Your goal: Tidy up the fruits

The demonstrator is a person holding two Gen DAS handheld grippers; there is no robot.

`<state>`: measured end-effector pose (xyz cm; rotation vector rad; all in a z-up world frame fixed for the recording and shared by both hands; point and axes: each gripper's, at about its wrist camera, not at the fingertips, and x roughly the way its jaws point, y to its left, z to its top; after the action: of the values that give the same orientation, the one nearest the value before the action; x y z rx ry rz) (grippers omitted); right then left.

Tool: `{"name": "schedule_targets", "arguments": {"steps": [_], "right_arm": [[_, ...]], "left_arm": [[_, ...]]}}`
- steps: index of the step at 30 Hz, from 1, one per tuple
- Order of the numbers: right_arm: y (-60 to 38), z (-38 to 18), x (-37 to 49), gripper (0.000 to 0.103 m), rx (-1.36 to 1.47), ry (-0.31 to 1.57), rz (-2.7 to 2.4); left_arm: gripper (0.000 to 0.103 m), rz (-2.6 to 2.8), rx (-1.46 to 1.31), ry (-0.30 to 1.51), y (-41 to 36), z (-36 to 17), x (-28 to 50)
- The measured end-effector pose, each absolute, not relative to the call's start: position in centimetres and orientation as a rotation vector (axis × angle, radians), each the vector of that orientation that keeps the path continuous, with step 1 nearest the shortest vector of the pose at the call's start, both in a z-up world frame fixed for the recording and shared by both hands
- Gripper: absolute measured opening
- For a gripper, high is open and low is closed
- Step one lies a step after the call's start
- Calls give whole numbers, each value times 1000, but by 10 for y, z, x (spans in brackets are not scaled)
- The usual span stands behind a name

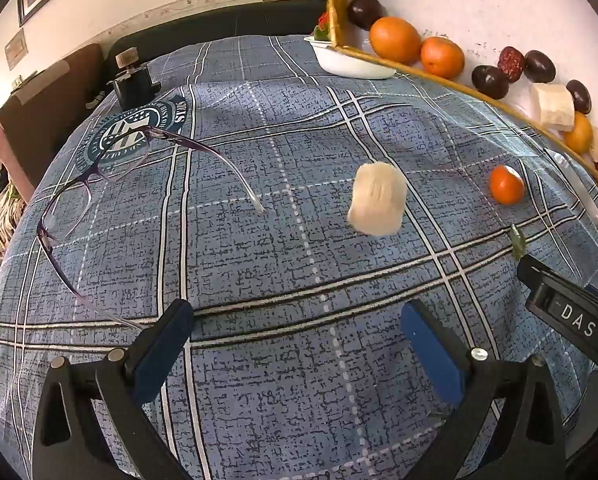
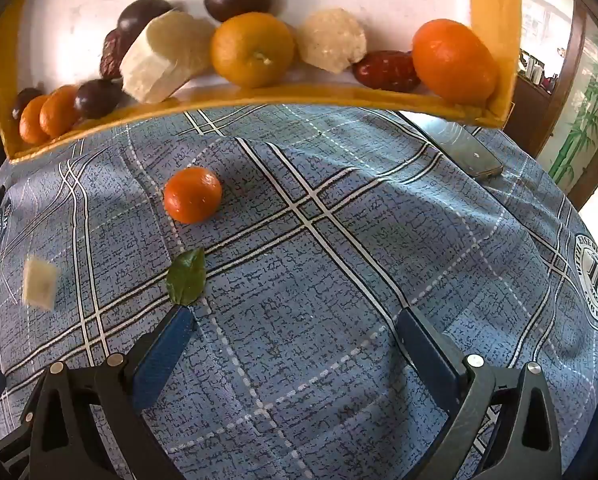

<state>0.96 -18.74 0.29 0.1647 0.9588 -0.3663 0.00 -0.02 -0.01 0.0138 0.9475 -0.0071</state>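
purple-framed glasses lie at our left on the blue plaid cloth. beside them sits a pale fruit chunk, then a small orange citrus near the yellow-rimmed tray. our left gripper and right gripper both gape wide, holding nothing.

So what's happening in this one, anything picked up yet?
Nothing is held yet. Both tools, left and right, hang open and empty over the blue checked cloth. Most fruit already sits in the yellow-rimmed tray. Still loose on the cloth are a small orange, a pale fruit chunk and a green leaf, which lies just ahead of the right tool's left fingertip. Glasses lie off to the left.
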Motion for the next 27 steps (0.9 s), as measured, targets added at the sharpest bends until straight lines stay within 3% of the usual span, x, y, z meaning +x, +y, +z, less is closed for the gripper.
{"name": "schedule_targets", "arguments": {"steps": [27], "right_arm": [[-187,3,10,103,164,957,-368]], "left_arm": [[103,-7,14,948,1,-1,2]]}}
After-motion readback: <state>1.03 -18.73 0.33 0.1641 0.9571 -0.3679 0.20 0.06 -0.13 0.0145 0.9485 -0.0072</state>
